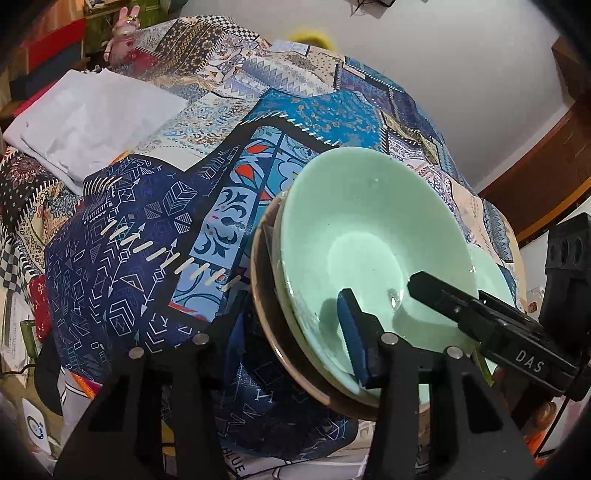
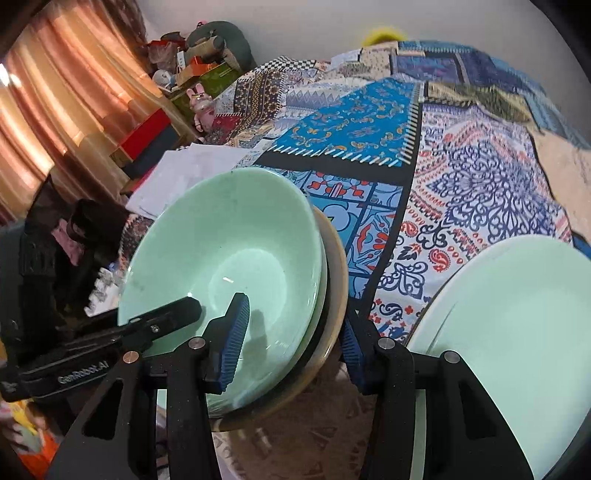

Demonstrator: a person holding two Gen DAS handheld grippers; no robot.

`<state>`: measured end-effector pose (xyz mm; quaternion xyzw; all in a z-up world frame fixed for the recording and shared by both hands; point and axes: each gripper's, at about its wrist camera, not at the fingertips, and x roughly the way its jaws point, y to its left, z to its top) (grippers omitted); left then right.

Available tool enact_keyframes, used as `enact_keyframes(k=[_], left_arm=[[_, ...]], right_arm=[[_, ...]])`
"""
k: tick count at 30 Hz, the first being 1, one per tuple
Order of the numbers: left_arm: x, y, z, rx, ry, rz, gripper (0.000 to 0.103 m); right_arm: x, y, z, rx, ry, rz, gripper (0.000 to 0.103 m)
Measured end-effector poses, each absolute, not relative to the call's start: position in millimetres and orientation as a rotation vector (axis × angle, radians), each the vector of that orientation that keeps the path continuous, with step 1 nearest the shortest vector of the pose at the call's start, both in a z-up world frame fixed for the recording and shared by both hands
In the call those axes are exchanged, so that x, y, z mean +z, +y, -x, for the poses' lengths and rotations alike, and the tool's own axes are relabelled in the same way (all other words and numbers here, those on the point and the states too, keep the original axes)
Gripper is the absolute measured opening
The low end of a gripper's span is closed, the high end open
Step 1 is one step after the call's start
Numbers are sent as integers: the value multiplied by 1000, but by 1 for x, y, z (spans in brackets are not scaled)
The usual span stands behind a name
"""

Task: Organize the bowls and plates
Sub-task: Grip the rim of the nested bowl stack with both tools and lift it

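Note:
A stack of bowls is held tilted above the patchwork bedspread (image 1: 155,221): mint-green bowls (image 1: 373,236) nested in a tan bowl (image 1: 266,317). My left gripper (image 1: 291,332) is shut on the stack's rim, one blue pad inside the green bowl, the other finger outside. My right gripper (image 2: 295,339) is shut on the opposite rim of the same stack (image 2: 229,243); its finger shows in the left view (image 1: 480,310). A pale green plate (image 2: 517,332) lies at the right on the bed.
A folded white cloth (image 1: 92,125) lies on the bedspread at the far left. A pink rabbit toy (image 1: 125,33) and clutter stand beyond the bed. Curtains (image 2: 55,103) hang at the left.

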<state>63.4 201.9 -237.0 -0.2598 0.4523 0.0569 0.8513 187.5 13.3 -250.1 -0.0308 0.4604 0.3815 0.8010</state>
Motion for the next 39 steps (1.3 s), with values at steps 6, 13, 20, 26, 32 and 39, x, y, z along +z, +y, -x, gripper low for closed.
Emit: enact_keyframes(k=[6, 13, 20, 26, 32, 39], left_arm=[[-235, 195, -63, 123, 948, 543, 40], [-231, 184, -64, 203, 949, 494, 39], [-227, 182, -66, 227, 952, 483, 39], [-221, 176, -68, 234, 943, 459, 39], [-212, 170, -69, 219, 930, 457, 39], [-190, 159, -72, 202, 892, 430, 39]], right_arm=[[-250, 12, -189, 797, 970, 67, 35], [-249, 7, -193, 790, 981, 21, 30], [-247, 4, -193, 796, 992, -23, 30], [-241, -4, -193, 791, 978, -52, 30], [-228, -14, -190, 788, 941, -68, 30], [-209, -30, -189, 774, 891, -89, 30]])
